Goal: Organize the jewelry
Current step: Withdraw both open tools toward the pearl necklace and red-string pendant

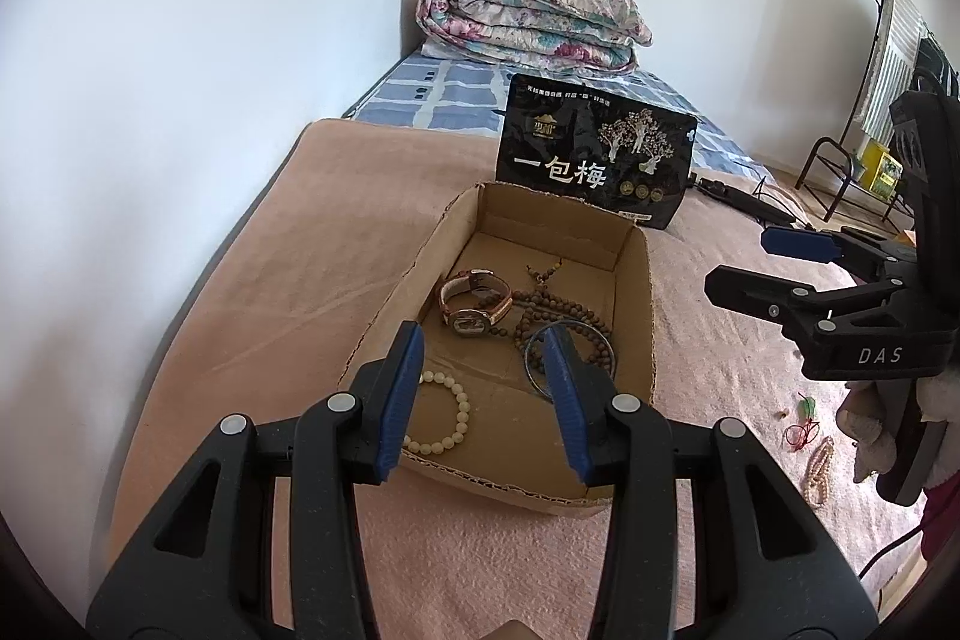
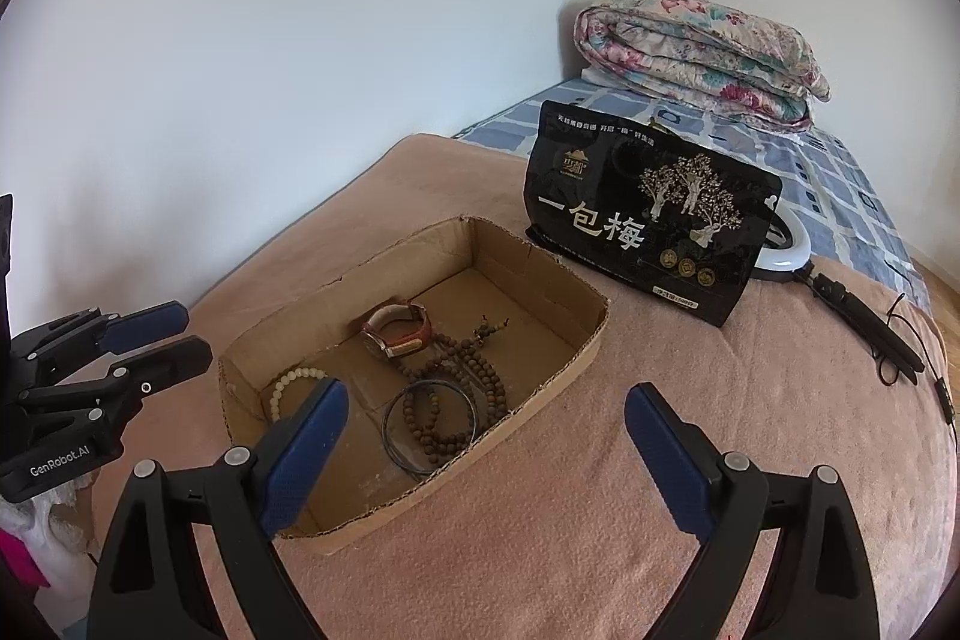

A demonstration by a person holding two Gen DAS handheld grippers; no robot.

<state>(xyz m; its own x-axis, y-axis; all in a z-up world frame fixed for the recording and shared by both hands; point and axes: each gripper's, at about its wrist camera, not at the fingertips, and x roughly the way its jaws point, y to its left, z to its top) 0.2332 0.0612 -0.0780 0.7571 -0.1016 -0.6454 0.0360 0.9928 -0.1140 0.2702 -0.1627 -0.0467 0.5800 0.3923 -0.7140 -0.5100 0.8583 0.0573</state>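
Cardboard box (image 2: 528, 388) on pink blanket (image 1: 252, 292) holds watch (image 1: 474, 307), brown bead strand (image 2: 462, 382), metal bangle (image 2: 420, 427), pale bead bracelet (image 1: 447, 418). Black pouch (image 2: 648, 220) behind reads "一包梅". Left gripper (image 1: 486, 400), right gripper (image 2: 486, 454): both spread, holding nothing, over box near edge. Bodies marked "DAS", "GenRobot.AI".

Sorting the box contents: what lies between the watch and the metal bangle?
Part of the brown bead necklace lies between the watch and the metal bangle, overlapping the bangle. The right wrist view shows it best.
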